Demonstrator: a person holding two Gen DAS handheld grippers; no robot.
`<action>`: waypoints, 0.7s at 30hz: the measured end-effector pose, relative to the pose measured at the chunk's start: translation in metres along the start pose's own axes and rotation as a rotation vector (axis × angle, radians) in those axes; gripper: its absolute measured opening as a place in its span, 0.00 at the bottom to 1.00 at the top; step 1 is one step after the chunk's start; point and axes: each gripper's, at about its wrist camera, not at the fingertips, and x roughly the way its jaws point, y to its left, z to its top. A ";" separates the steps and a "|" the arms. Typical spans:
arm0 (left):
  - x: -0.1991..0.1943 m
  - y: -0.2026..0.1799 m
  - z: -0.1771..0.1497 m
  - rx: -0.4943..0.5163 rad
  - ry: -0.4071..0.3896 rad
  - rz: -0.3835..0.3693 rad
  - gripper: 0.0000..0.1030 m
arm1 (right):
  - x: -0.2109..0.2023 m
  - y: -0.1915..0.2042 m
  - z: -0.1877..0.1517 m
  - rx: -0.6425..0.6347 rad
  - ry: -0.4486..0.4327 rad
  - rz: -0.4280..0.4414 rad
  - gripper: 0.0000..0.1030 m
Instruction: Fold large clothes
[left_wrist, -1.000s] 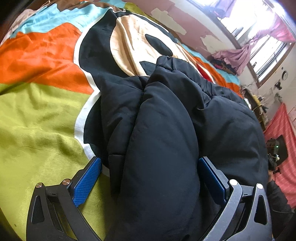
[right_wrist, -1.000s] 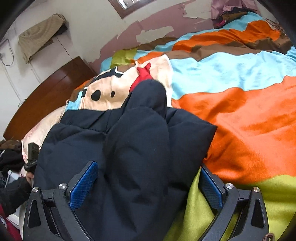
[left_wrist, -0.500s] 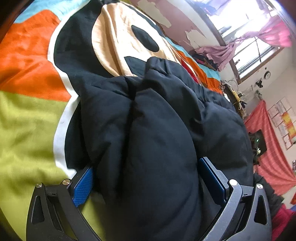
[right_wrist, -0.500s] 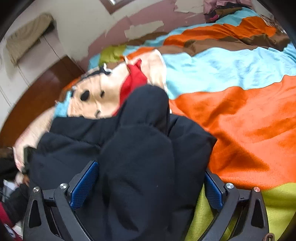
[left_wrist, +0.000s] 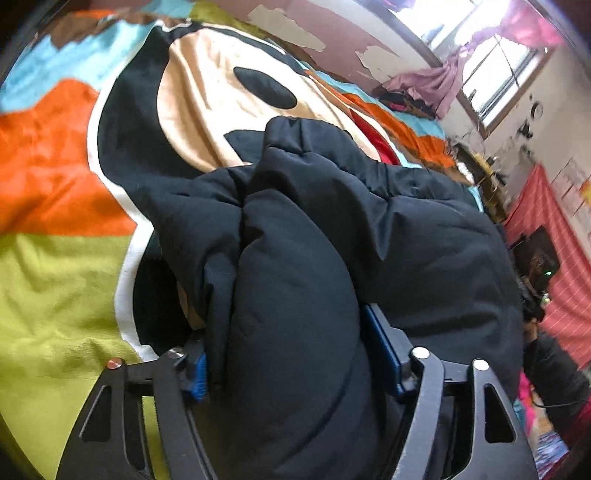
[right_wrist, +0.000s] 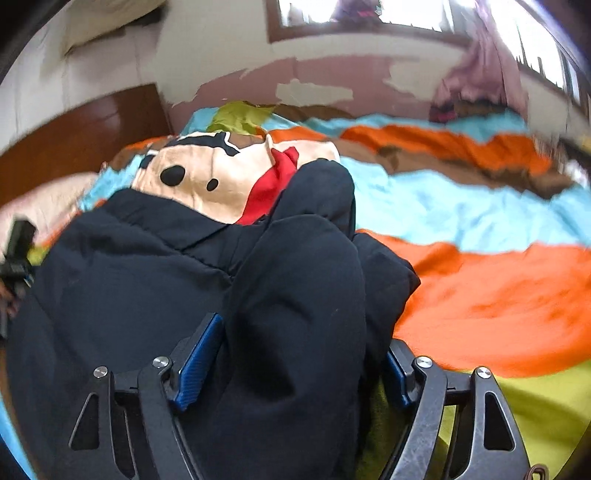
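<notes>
A: Where is our black padded jacket (left_wrist: 388, 229) now?

B: On the colourful bedspread (left_wrist: 66, 280). Our left gripper (left_wrist: 291, 354) is closed on one thick roll of it, and our right gripper (right_wrist: 295, 354) is closed on another (right_wrist: 295, 295).

A: How will it handle?

B: We judge it soft, puffy and springy, so we hold deep in the padding. The bedspread (right_wrist: 480, 295) gives open room on the right; the bed's edge is close on the other side.

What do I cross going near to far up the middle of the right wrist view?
right gripper → black padded jacket → cartoon-print blanket → peeling wall → window
</notes>
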 end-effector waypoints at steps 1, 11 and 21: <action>0.001 -0.004 -0.003 0.008 -0.001 0.012 0.60 | -0.001 0.005 0.000 -0.021 -0.008 -0.017 0.73; 0.010 -0.023 -0.016 0.022 -0.013 0.090 0.57 | -0.010 0.056 -0.016 -0.322 -0.102 -0.232 0.73; 0.005 -0.041 -0.007 -0.008 -0.010 0.148 0.40 | -0.003 0.039 -0.007 -0.217 -0.033 -0.223 0.42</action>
